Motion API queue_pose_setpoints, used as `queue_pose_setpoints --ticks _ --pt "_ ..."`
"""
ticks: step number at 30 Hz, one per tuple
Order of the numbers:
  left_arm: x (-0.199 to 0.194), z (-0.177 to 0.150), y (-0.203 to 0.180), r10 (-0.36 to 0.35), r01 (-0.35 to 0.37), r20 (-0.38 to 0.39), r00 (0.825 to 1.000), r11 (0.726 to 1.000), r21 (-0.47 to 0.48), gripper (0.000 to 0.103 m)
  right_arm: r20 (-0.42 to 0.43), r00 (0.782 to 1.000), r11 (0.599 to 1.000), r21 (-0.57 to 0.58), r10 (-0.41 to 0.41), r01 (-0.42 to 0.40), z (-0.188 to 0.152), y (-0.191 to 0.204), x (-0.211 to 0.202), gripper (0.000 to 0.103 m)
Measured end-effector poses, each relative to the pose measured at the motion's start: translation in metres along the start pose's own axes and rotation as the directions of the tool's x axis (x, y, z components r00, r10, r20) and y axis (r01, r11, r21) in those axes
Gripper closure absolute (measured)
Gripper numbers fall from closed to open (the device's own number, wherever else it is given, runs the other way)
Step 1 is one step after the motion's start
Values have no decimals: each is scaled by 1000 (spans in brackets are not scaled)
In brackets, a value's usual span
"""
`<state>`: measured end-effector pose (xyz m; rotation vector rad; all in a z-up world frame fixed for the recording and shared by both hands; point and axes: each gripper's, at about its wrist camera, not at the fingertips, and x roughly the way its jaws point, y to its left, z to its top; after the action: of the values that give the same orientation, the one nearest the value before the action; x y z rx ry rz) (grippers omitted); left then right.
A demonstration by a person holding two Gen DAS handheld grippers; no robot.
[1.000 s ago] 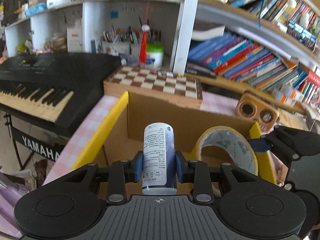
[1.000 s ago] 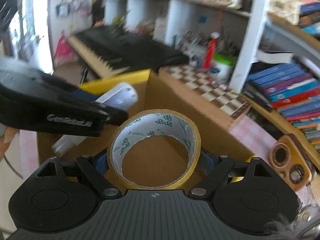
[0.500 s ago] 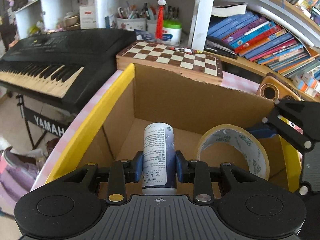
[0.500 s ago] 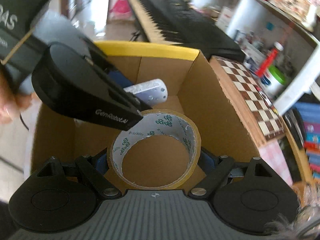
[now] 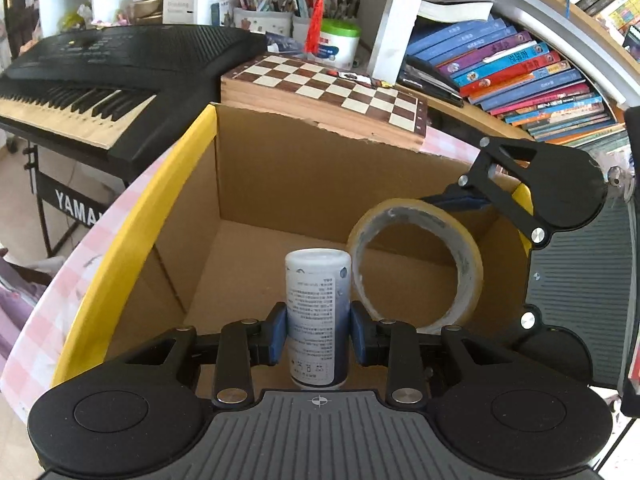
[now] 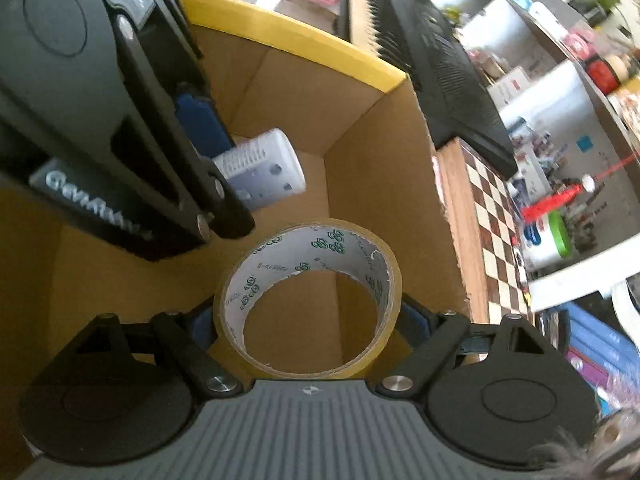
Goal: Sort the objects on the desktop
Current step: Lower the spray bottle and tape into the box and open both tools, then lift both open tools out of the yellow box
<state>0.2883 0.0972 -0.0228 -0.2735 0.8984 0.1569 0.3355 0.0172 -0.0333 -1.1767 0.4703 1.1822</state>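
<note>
My left gripper [image 5: 319, 336] is shut on a small white bottle [image 5: 317, 316] with printed text, held over the inside of an open cardboard box [image 5: 280, 176] with yellow rim tape. My right gripper [image 6: 308, 320] is shut on a roll of clear packing tape [image 6: 376, 276], also held inside the box [image 6: 372, 152]. In the left wrist view the tape roll [image 5: 464, 252] hangs just right of the bottle. In the right wrist view the bottle [image 6: 260, 172] sits beyond the tape, in the left gripper's blue pads.
A chessboard box [image 5: 332, 92] lies behind the cardboard box. A black Yamaha keyboard [image 5: 100, 68] stands to the left. Shelves with books [image 5: 520, 76] and pen cups [image 5: 280, 16] rise behind. The table has a pink checked cloth [image 5: 52, 312].
Both grippers have moved forward and down into the cardboard box with their loads. The right wrist view has tilted to look down into the box.
</note>
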Motion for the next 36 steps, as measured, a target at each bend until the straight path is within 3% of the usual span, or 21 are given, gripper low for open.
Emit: queue_pose_setpoints --ticks 2,4,6,8,11,15,20,24,29,36 --pt "-2 1 2 -1 1 15 1000 1000 -18 69 -5 1000 999 45 9 -9 2 -7 3 16" --pt "-3 1 3 -8 8 29 1000 1000 -14 56 1 1000 995 103 11 -11 2 -10 1 15" --pt "-8 1 2 -11 11 62 998 1000 0 33 19 1000 990 143 -10 7 0 -11 -3 10" --pt "-15 0 0 -19 17 104 994 1000 17 27 37 999 985 170 -31 24 0 -11 -8 8" --pt "-27 1 -6 -28 20 161 987 998 53 19 61 997 978 206 -53 39 1 -8 -22 7" --pt "-50 0 -14 -38 12 236 971 994 112 17 91 990 961 263 -109 82 0 -4 -43 6" --pt "-81 -6 -21 -57 2 328 943 986 165 12 78 970 917 353 -229 188 -1 9 -73 6" --pt "-106 -13 -21 -71 -1 383 921 983 185 11 73 943 857 445 -325 261 -5 23 -106 7" --pt "-134 -27 -17 -95 19 420 902 983 182 10 69 904 739 604 -421 298 -11 37 -147 7" --pt "-170 -53 -6 -121 43 458 880 983 178 7 28 845 588 731 -534 347 -17 70 -188 7"
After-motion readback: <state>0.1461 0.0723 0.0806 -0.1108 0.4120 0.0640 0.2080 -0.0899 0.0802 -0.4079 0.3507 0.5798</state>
